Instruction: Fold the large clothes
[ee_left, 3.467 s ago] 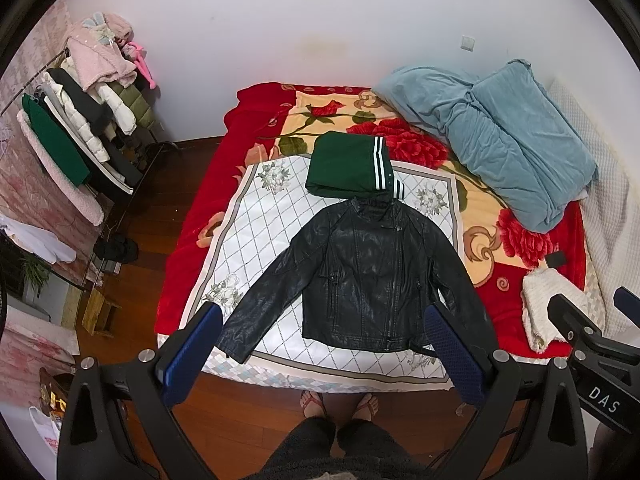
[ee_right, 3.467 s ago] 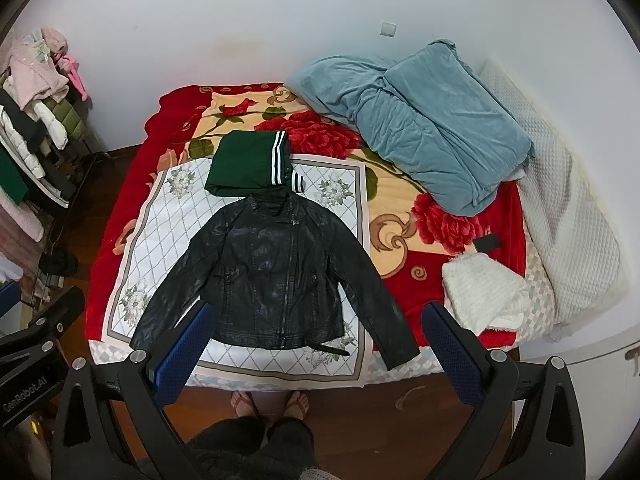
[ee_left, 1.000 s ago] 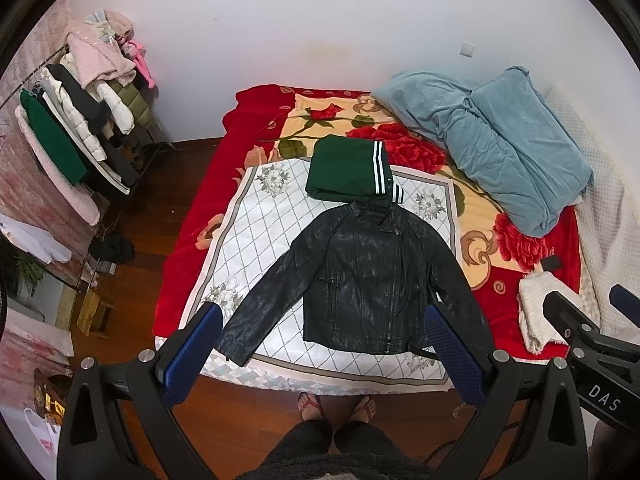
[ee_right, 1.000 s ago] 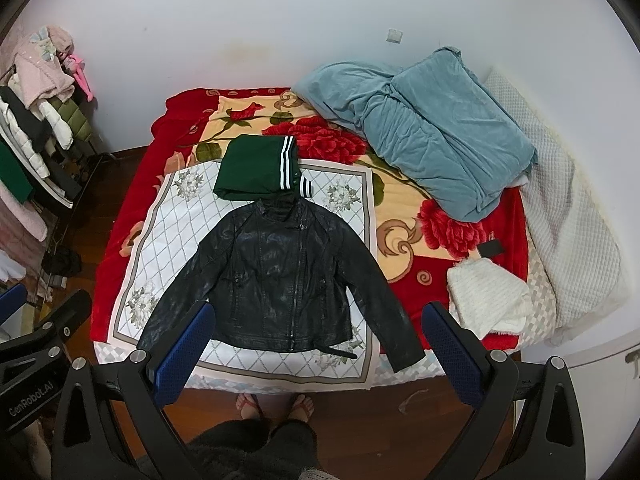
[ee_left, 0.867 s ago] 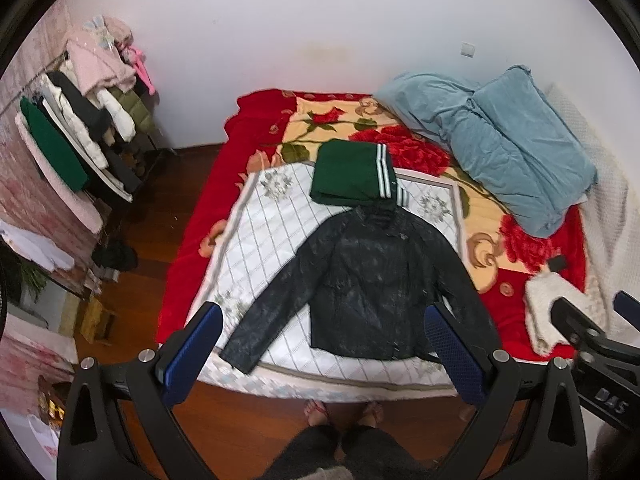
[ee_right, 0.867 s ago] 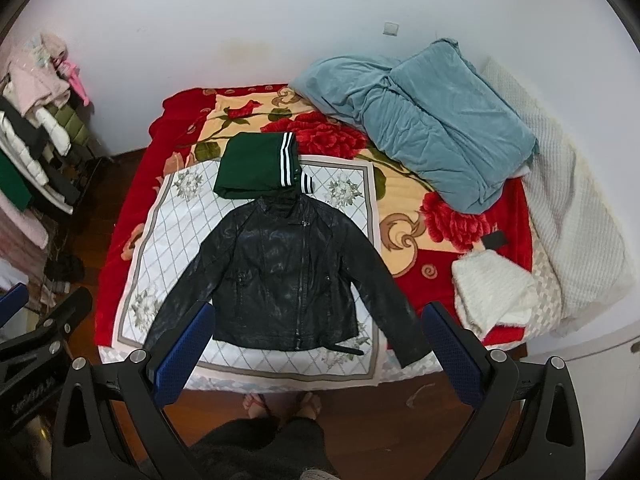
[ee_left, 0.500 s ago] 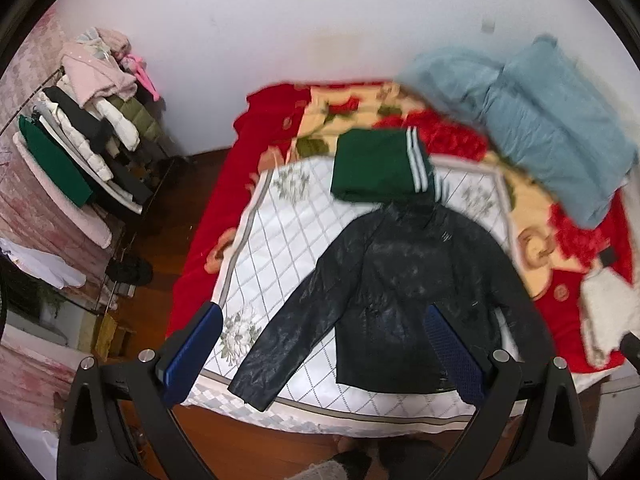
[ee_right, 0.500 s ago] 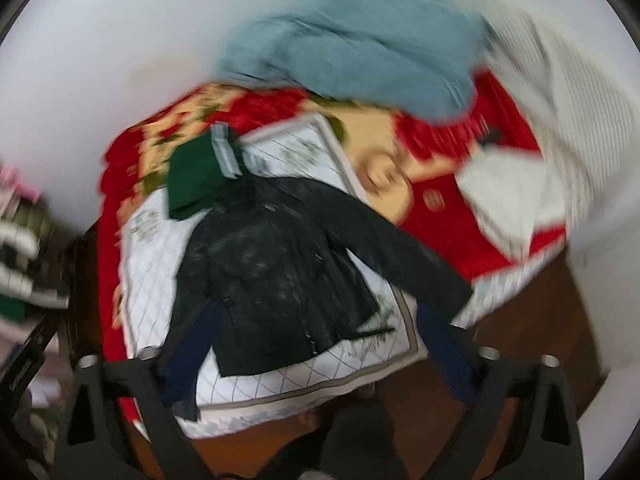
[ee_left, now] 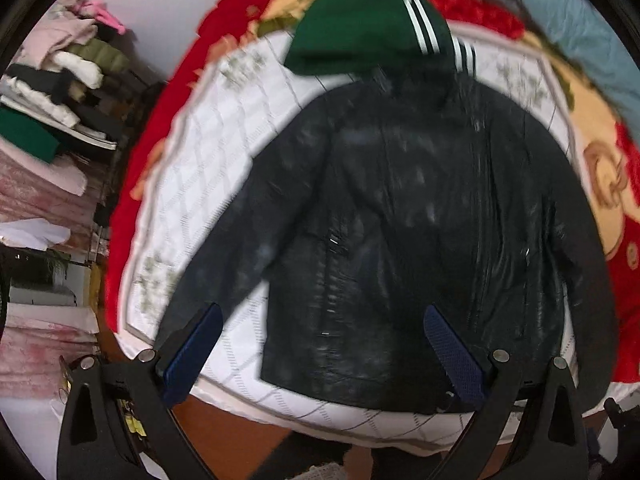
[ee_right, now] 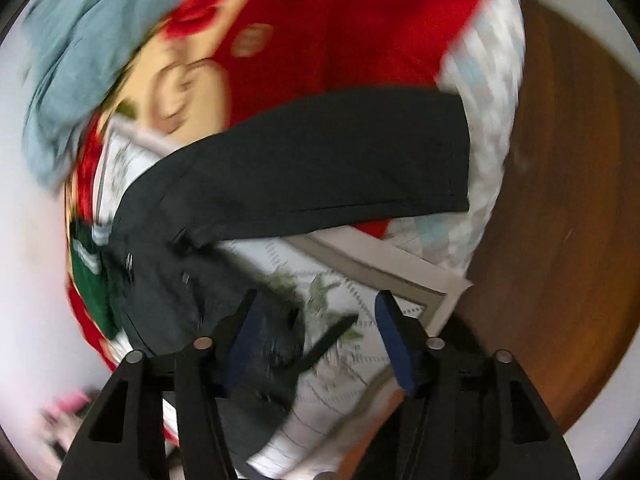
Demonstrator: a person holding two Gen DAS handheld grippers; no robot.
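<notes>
My parted, empty right gripper (ee_right: 316, 320), jaws just narrowing, may miss the black leather jacket (ee_right: 320, 160) hem because everything blurs.

A black, faintly glossy jacket (ee_left: 404, 216) lies on a white sheet (ee_left: 224, 168) crossed by thin grey diamond lines and leaf sprigs, over a red and cream floral blanket (ee_left: 600, 168), beside a dark green garment (ee_left: 356, 28) with white stripes and a dusty blue quilt (ee_right: 80, 48).
</notes>
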